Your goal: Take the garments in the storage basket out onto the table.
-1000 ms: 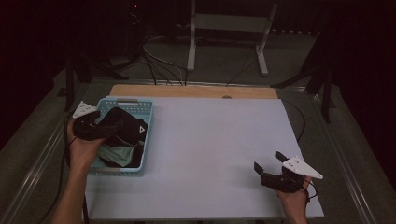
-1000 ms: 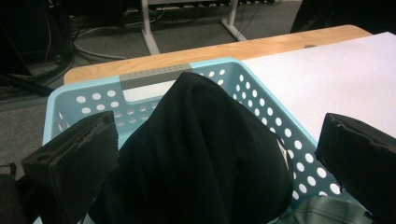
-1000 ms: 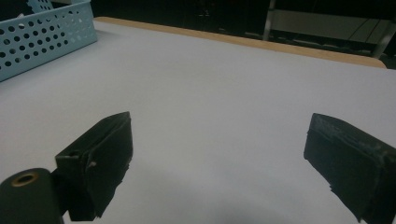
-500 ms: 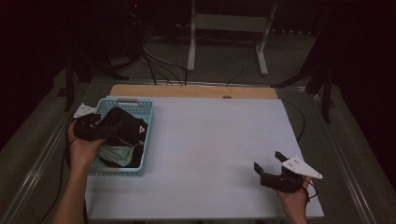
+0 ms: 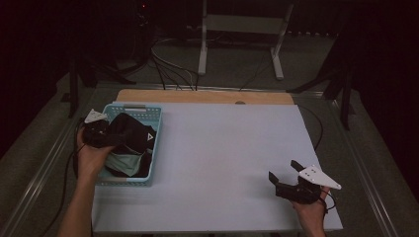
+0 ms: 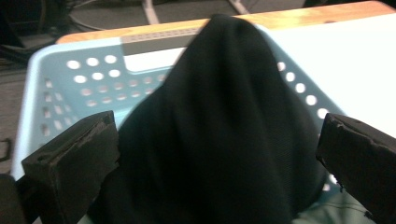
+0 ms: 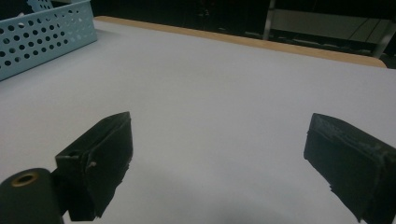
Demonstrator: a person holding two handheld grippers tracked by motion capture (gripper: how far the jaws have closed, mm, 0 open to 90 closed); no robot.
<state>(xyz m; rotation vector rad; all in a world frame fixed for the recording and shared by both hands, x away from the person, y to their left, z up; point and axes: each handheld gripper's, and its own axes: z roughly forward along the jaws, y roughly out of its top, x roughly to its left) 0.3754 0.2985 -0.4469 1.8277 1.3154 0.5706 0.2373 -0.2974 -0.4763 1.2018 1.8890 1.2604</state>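
High view: we hold the left gripper (image 5: 101, 134) over the left rim of the light blue basket (image 5: 154, 143), jaws into the black cloth (image 5: 129, 136). Left gripper view: both black jaws stand wide apart with the cloth (image 6: 224, 130) bunched up between them, rising in a smooth peak ahead of the jaws. We can't tell if either pad touches the fabric; nothing is clamped. Fabric is matte, fine-knit, soft folds. A white triangle mark sits on it in the high view, on the side away from the gripper.

Basket (image 6: 60, 79) is rigid plastic, walls punched with round holes, a slot handle in the far wall straight ahead of the jaws. Under the black cloth, below and right of the jaws, lies a grey-green cloth (image 5: 122, 162) with a stitched edge.

Right gripper (image 5: 289, 180) rests low over the table (image 5: 227, 148), well apart from the basket, jaws spread wide on nothing. Right gripper view: the jaw pads look rough, chipped foam; ahead of them lies flat, pale, smooth tabletop (image 7: 224, 93), with a wood strip (image 7: 243, 42) along the far edge. The basket corner (image 7: 42, 32) sits far off to the jaws' upper left.

Open room: wide bare surface ahead of the right gripper. The left gripper is tight, with basket walls on both sides and ahead.
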